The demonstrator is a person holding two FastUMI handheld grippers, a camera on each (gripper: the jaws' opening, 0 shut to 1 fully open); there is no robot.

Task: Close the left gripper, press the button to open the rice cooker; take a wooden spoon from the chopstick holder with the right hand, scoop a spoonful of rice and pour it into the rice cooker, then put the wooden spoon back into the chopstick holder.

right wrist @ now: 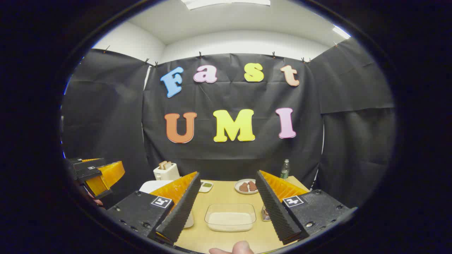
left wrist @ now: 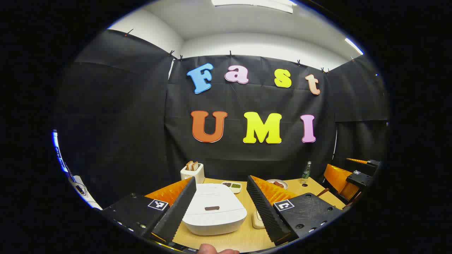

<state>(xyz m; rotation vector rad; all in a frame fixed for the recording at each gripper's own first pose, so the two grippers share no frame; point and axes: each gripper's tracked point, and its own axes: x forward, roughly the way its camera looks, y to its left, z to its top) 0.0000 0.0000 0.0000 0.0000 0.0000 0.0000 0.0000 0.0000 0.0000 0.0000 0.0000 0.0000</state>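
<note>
The white rice cooker [left wrist: 213, 211] sits on the wooden table with its lid down and a small dark button [left wrist: 212, 208] on top. My left gripper [left wrist: 221, 178] is open above and just in front of it, one finger on each side of the cooker. My right gripper [right wrist: 227, 173] is also open and holds nothing. Between its fingers lies a clear container of rice [right wrist: 230, 217]. A metal holder [right wrist: 265, 213] peeks out from behind its right finger. A brown wooden handle [left wrist: 323, 192] sticks up near the right gripper [left wrist: 349, 176] in the left gripper view.
At the back of the table stand a toaster with bread [left wrist: 192, 171], a small two-part sauce dish [left wrist: 232, 186], a plate of meat [right wrist: 246, 186] and a green bottle [right wrist: 285, 169]. A cream object [left wrist: 257, 218] lies right of the cooker. A thumb [right wrist: 236, 248] shows at the bottom.
</note>
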